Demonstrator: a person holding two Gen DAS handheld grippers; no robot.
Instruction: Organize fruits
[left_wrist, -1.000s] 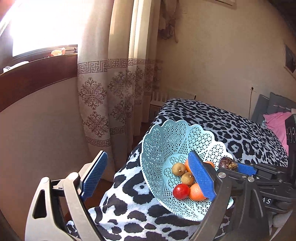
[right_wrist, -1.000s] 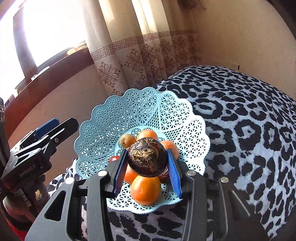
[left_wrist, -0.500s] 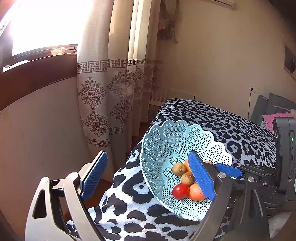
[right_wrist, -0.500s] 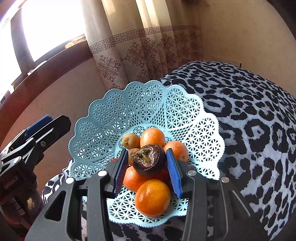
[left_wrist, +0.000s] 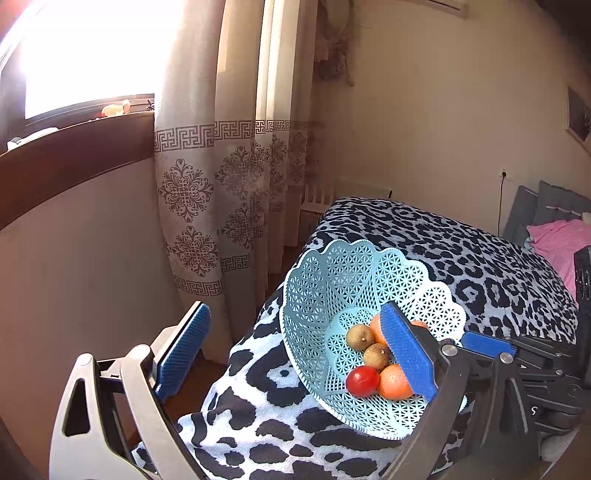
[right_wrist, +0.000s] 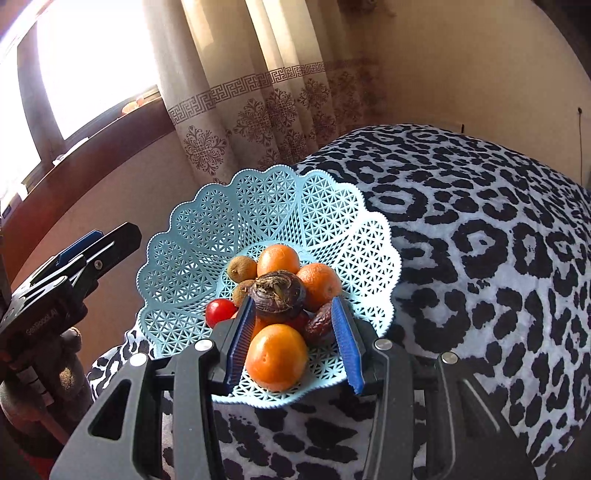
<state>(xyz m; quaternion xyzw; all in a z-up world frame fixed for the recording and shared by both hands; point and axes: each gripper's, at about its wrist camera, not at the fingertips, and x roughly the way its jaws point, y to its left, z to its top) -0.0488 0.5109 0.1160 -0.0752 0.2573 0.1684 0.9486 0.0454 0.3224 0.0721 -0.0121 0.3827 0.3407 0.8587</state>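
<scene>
Fruit is piling up in the pale blue lattice basket, which is sitting on the leopard-print bed cover. I am looking down my right gripper, whose blue pads are now spreading wide, well clear of the dark wrinkled fruit. A second ago those pads were clamping that fruit above the basket; now it is resting on top of the heap, touching the oranges behind it and the large orange in front. A red tomato and two small brown fruits are lying to its left, and a shrivelled dark piece is lying to its right. So I am judging this fruit delivered, and my right gripper free for another. My left gripper is hovering beside the basket, wide open and holding nothing, unchanged over the last second.
</scene>
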